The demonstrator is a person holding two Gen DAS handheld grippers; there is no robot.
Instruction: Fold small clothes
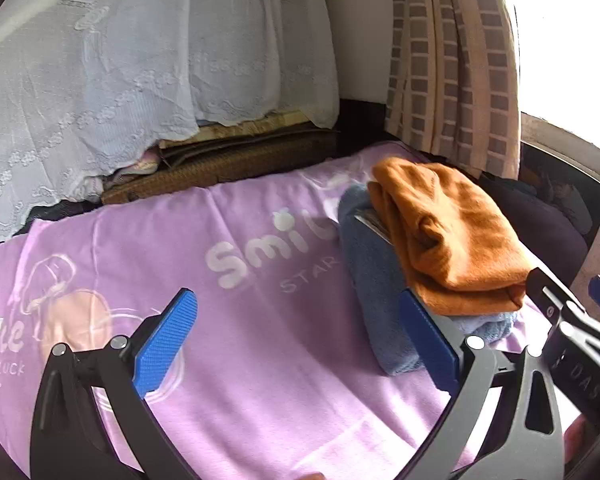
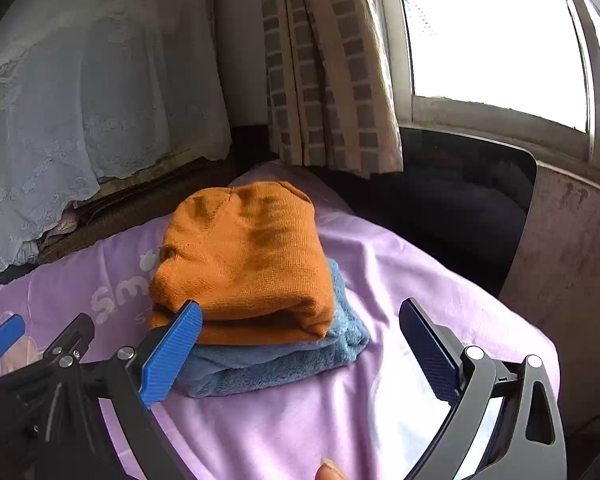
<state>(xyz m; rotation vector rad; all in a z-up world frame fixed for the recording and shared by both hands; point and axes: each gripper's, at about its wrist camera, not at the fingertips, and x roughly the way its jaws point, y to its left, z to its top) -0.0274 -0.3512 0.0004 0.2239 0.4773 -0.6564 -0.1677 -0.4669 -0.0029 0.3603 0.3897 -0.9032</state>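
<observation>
A folded orange knit garment (image 2: 244, 256) lies on top of a folded blue fleece garment (image 2: 276, 364), stacked on the purple printed sheet (image 2: 411, 280). The same stack shows in the left wrist view, the orange garment (image 1: 451, 236) above the blue garment (image 1: 375, 280), to the right. My left gripper (image 1: 300, 340) is open and empty over the sheet (image 1: 220, 360), left of the stack. My right gripper (image 2: 300, 340) is open and empty, just in front of the stack, its left blue pad (image 2: 172, 352) close to the stack's near corner.
A white lace cloth (image 1: 120, 80) covers a bulky pile behind the sheet, over a wicker case (image 1: 228, 168). A checked curtain (image 2: 327, 64) and bright window (image 2: 495, 36) stand at the back right. A dark panel (image 2: 459, 208) lies beyond the sheet's right edge.
</observation>
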